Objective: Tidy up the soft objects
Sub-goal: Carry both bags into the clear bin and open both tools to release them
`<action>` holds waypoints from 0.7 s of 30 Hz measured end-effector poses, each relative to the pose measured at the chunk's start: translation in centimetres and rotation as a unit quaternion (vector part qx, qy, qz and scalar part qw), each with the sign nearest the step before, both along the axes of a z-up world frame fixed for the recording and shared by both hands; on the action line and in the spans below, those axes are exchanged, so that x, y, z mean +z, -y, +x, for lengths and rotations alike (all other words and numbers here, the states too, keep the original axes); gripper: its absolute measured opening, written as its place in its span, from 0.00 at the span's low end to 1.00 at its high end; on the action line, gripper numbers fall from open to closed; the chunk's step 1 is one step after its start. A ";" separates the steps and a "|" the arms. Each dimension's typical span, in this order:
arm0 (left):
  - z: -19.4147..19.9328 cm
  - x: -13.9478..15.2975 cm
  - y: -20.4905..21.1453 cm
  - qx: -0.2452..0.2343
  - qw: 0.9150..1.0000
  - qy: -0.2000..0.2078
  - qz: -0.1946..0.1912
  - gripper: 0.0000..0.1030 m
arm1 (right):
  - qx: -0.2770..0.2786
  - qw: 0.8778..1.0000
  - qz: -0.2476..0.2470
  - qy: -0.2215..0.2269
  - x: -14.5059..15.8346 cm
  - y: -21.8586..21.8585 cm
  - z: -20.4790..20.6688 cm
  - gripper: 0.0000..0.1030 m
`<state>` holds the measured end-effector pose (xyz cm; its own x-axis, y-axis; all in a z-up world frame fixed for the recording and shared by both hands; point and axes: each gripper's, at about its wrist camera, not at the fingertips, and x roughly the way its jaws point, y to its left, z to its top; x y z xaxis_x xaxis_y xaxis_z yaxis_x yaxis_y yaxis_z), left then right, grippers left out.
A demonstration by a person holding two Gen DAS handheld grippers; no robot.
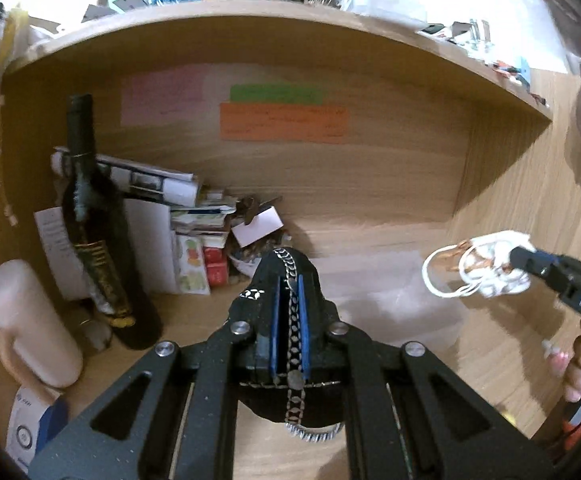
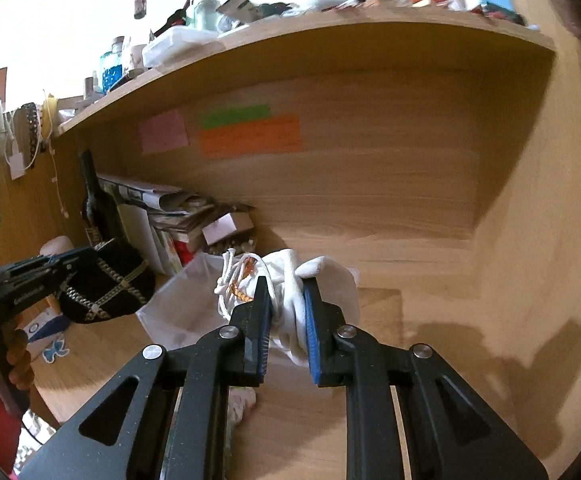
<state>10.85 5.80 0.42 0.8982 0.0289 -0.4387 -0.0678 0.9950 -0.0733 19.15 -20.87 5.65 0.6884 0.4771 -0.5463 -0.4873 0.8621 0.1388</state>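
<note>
My left gripper point(image 1: 289, 280) has its blue-padded fingers point(image 1: 275, 320) pinched on a black soft cap point(image 1: 286, 404) trimmed with a silver chain band, the fabric squeezed between the pads and bulging out above and below them. From the right wrist camera I see the same black cap point(image 2: 106, 292) hanging clear of the wooden desk point(image 2: 430, 360), off to the left of my other tool. My right gripper point(image 2: 286, 308) is clamped on a white cloth bundle point(image 2: 322, 280) with white cords and a bit of orange trim, its fingers point(image 2: 264, 320) pressing the cloth from both sides; in the left view that white bundle point(image 1: 486, 268) is held up above the desktop point(image 1: 370, 240), well apart from the cap. A clear plastic bag point(image 2: 178, 316) lies on the desk just beneath and between the two held items. In the back left corner under the shelf point(image 1: 290, 16) stand a dark bottle point(image 1: 98, 240), a pale cylinder point(image 1: 30, 320) and a stack of papers and small boxes point(image 1: 194, 248). Coloured notes point(image 1: 282, 120) are stuck to the back panel.
</note>
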 end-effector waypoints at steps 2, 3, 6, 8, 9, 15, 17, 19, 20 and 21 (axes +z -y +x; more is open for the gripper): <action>1.7 -0.2 -0.4 -0.002 1.000 -0.008 -0.009 0.08 | 0.004 1.000 -0.006 -0.004 -0.2 -0.8 0.7 0.14; 2.1 -0.4 -0.4 -0.001 1.000 -0.012 -0.009 0.08 | 0.004 1.000 -0.011 -0.005 -0.4 -1.2 1.1 0.14; 4.1 -1.3 -0.7 -0.001 1.000 -0.029 -0.010 0.08 | 0.009 1.000 -0.026 -0.014 -1.0 -2.4 2.3 0.14; 5.3 -2.1 -0.7 -0.004 0.999 -0.042 -0.011 0.08 | 0.013 0.999 -0.037 -0.022 -1.5 -3.1 3.1 0.14; 6.1 -2.6 -0.7 -0.006 0.999 -0.052 -0.011 0.08 | 0.015 0.999 -0.045 -0.026 -1.9 -3.4 3.5 0.14; 8.7 -4.4 -0.1 -0.022 0.996 -0.087 -0.022 0.08 | 0.027 0.994 -0.088 -0.058 -4.2 -5.3 5.8 0.14; 9.2 -4.8 0.3 -0.026 0.995 -0.095 -0.019 0.08 | 0.030 0.992 -0.104 -0.071 -5.2 -5.8 6.4 0.14; 9.9 -5.2 1.0 -0.029 0.994 -0.104 -0.009 0.08 | 0.034 0.989 -0.117 -0.082 -6.0 -6.1 6.9 0.14; 10.1 -5.4 1.2 -0.031 0.994 -0.108 -0.006 0.08 | 0.037 0.987 -0.124 -0.091 -6.6 -6.3 7.2 0.14; 10.4 -5.8 1.5 -0.033 0.993 -0.114 -0.002 0.08 | 0.038 0.986 -0.127 -0.097 -6.9 -6.3 7.4 0.14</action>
<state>21.28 4.31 -5.33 0.7753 -0.0295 -0.6309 -0.0177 0.9975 -0.0683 26.54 -14.55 -1.27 0.5269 0.3549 -0.7723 -0.5379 0.8427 0.0203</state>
